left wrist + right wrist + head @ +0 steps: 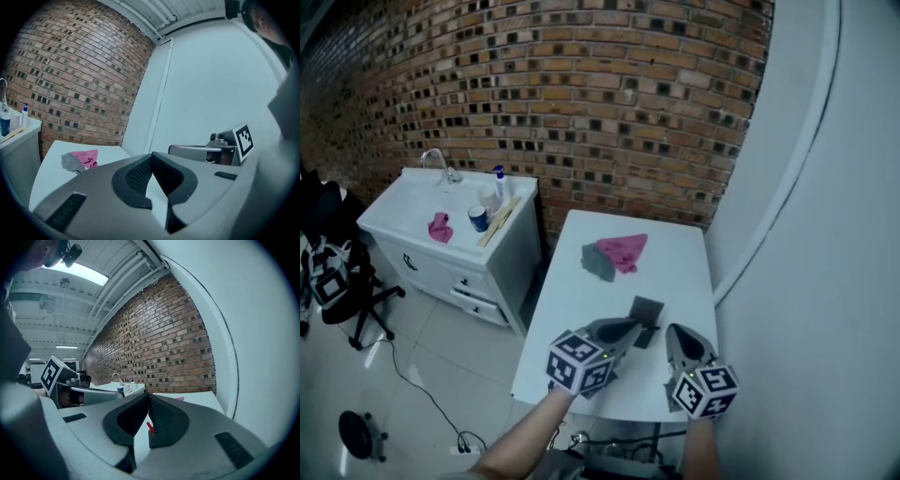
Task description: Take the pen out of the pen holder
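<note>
A dark grey square holder (648,310) stands on the white table (581,309), near its front. No pen shows in it from the head view. My left gripper (630,328) reaches it from the left, jaws shut, its tip at the holder's near corner. My right gripper (678,332) is just right of the holder, jaws also shut. In the left gripper view the pads (140,173) meet at the tip with nothing between them. In the right gripper view a small red bit (150,427) shows in the gap behind the closed tips; I cannot tell what it is.
A pink cloth (624,250) and a grey cloth (598,263) lie at the table's far end. A white sink cabinet (450,225) stands to the left, a brick wall behind, a curved white wall (806,234) close on the right. A black chair (337,272) and cables are on the floor.
</note>
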`<act>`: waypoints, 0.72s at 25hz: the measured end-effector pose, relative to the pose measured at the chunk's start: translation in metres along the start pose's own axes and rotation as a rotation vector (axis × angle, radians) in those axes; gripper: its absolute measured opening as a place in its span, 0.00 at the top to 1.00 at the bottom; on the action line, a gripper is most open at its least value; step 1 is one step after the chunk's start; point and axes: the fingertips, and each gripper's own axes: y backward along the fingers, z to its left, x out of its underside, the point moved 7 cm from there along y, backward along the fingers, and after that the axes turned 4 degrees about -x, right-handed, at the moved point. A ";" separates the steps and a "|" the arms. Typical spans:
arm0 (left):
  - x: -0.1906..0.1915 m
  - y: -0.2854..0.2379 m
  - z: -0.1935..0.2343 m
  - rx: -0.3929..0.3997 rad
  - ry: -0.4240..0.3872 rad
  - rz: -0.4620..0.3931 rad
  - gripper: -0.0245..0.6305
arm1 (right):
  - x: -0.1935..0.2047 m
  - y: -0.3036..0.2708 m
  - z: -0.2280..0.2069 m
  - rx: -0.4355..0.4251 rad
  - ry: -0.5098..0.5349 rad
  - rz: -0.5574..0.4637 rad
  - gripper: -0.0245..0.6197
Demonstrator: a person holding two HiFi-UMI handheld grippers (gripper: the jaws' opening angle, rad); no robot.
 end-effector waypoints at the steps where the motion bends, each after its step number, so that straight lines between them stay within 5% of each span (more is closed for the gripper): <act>1: 0.001 -0.002 0.001 0.000 0.000 0.004 0.95 | 0.002 -0.002 -0.002 0.007 0.001 0.005 0.96; 8: 0.015 -0.015 0.007 -0.008 0.012 0.023 0.95 | 0.019 -0.015 -0.020 0.039 0.001 0.048 0.96; 18: 0.035 -0.026 0.012 -0.024 0.019 0.052 0.95 | 0.066 -0.043 -0.046 0.025 -0.029 0.150 0.79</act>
